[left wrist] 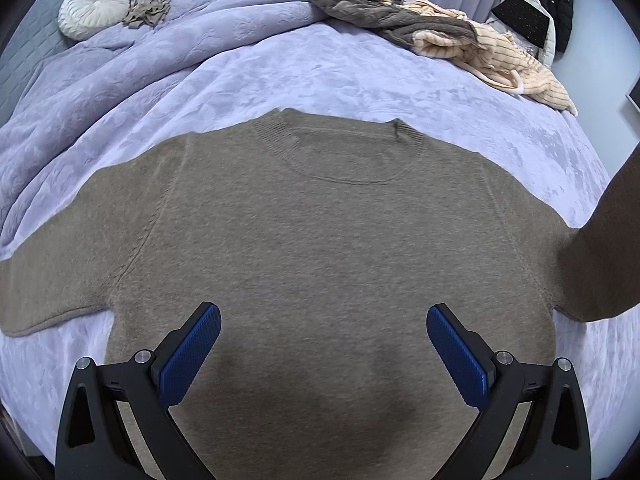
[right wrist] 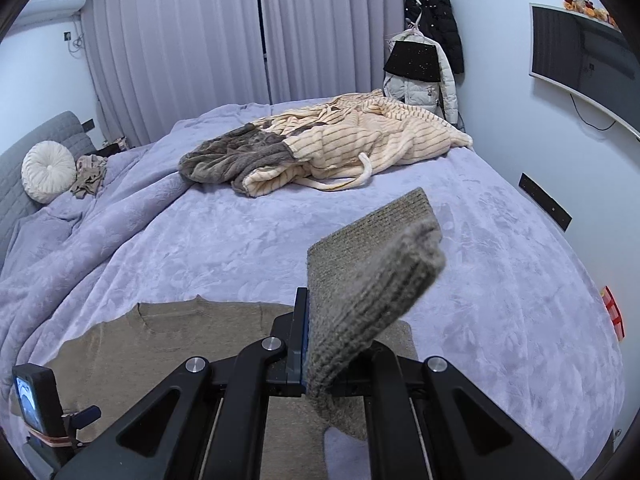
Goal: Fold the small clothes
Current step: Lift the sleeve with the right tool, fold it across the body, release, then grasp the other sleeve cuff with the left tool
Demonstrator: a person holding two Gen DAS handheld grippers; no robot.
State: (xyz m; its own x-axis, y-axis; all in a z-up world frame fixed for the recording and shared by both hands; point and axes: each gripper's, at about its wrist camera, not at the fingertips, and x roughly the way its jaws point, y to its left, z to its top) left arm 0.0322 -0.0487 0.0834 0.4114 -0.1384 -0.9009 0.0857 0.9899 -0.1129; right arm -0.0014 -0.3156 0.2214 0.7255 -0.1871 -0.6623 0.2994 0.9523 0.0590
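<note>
Sweater: brown knit sweater lies flat on the bed, front up, neckline toward the far side. It is my landmark for everything below.

Bed: lilac plush blanket covers the bed under and all round the sweater.

Left jaws: my left gripper hovers over the sweater's lower body. Jaws wide apart, blue pads facing each other, nothing between them. No contact with the knit that I can make out.

Right jaws: my right gripper is clamped tight on the sweater's right sleeve cuff. The ribbed cuff stands up out of the jaws, lifted clear of the blanket.

Right sleeve: in the left wrist view it rises off the bed at the sweater's right edge, dark and close to the lens.

Left sleeve: lies spread flat on the blanket, out from the sweater's left shoulder.

Other clothes: a heap of cream striped and grey-brown plush garments sits well beyond the sweater's neckline.

Cushion: round white pleated cushion far beyond the sweater's left shoulder, by the grey headboard, with a small crumpled beige cloth just beside it.

Wall: jackets hang far past the sweater, near the curtains.
</note>
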